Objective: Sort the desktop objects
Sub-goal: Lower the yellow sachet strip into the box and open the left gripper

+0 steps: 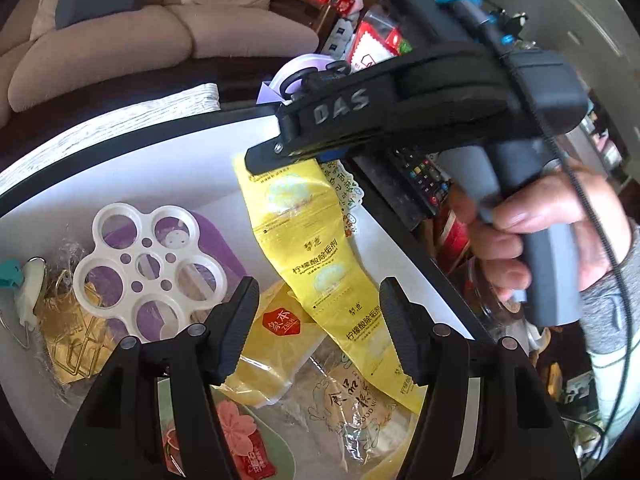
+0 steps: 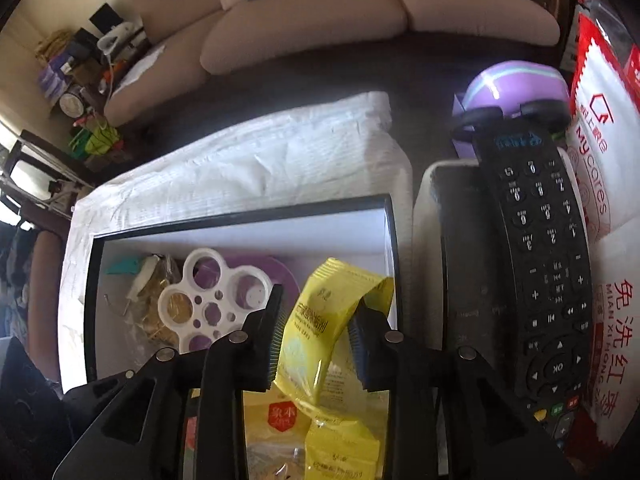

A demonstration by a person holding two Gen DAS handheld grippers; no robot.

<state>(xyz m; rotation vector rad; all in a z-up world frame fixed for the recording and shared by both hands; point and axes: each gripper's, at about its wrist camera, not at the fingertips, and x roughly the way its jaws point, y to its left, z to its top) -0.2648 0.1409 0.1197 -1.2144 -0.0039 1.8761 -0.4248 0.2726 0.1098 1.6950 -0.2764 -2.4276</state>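
Note:
A long strip of yellow sachets (image 1: 320,256) lies across the white box (image 1: 180,176), its far end under my right gripper (image 1: 264,158). In the right wrist view the strip (image 2: 316,320) sits between the parted fingers of my right gripper (image 2: 316,328), which do not press it. My left gripper (image 1: 316,320) is open above the strip and a yellow packet with a red label (image 1: 276,340). A white flower-shaped rack (image 1: 148,268) lies on a purple lid (image 1: 224,248) at the box's left.
A black remote (image 2: 544,264) lies on a tray right of the box. A purple round container (image 2: 516,84) and white and red packets (image 2: 600,152) stand behind it. A gold packet (image 1: 68,336) and a teal clip (image 1: 10,274) lie at the box's left. A beige sofa (image 1: 120,36) is beyond.

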